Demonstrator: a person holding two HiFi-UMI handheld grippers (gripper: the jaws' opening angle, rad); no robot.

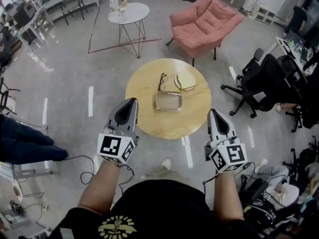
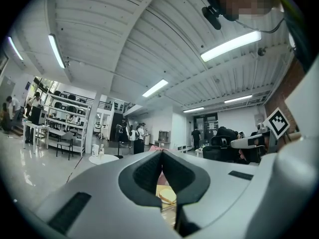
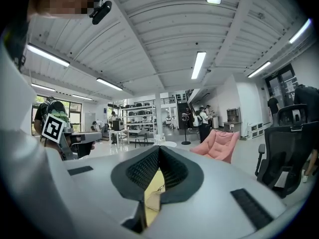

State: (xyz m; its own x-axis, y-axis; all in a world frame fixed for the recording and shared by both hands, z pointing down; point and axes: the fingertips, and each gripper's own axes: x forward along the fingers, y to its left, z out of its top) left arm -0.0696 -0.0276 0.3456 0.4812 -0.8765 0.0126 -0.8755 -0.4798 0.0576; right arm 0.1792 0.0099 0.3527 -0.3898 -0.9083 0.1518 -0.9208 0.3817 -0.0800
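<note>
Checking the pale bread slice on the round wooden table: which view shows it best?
The head view: the pale bread slice lies there whole, unobstructed. The left gripper view shows only a sliver past its jaws; the right gripper view, none.

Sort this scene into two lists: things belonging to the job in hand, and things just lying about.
In hand: metal tray, glasses, beige case, round table, left claw and right claw, both shut.
Lying about: pink armchair, white side table, office chair.

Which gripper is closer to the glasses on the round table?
Left. The left gripper is at the table's left edge, nearer the glasses; the right gripper is at its near-right edge, farther off.
</note>
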